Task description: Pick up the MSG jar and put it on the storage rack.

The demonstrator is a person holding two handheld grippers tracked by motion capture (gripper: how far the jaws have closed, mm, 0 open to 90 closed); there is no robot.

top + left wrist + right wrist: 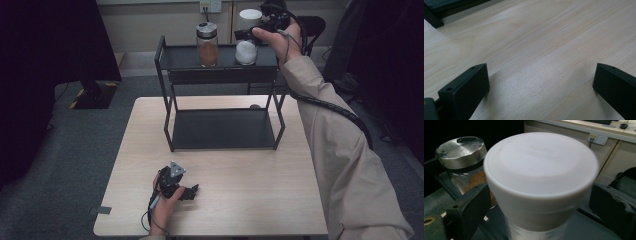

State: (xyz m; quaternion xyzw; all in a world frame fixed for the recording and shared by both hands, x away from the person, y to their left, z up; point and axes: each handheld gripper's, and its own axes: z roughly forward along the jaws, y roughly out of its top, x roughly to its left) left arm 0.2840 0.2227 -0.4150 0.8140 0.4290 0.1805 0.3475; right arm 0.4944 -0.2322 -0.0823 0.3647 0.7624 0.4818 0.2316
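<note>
A clear jar with a white lid [248, 37] and white contents stands on the right of the top shelf of a black two-tier rack [220, 75]. My right gripper [245, 34] reaches in from the right at lid height. In the right gripper view its jaws stand open on either side of the white-lidded jar [541, 182], with small gaps to the glass body. A jar with a metal lid and brown contents [207, 45] stands to its left, and the brown jar [466, 160] shows behind the left jaw. My left gripper [192, 192] rests open on the table, nothing between its jaws [540, 80].
The rack's lower shelf [222, 129] is bare. The wooden table [260, 200] spreads in front of the rack, and a rack foot [434, 20] shows at the far left in the left gripper view. A wall socket [210, 6] and a dark chair [312, 25] lie behind.
</note>
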